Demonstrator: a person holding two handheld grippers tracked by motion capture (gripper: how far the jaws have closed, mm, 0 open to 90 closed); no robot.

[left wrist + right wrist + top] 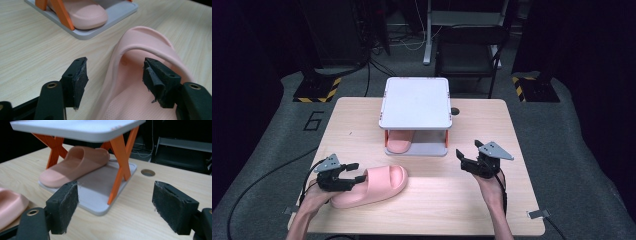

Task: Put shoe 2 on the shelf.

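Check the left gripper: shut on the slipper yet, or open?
Open. The left gripper straddles the loose pink slipper's side wall, but both pads stand clear of it.

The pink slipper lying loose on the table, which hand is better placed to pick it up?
Left. The left gripper has open jaws straddling the slipper's heel rim; the right gripper hangs open beside the rack.

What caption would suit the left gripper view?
Open left gripper astride the edge of a pink slipper, its mate on the grey rack behind.
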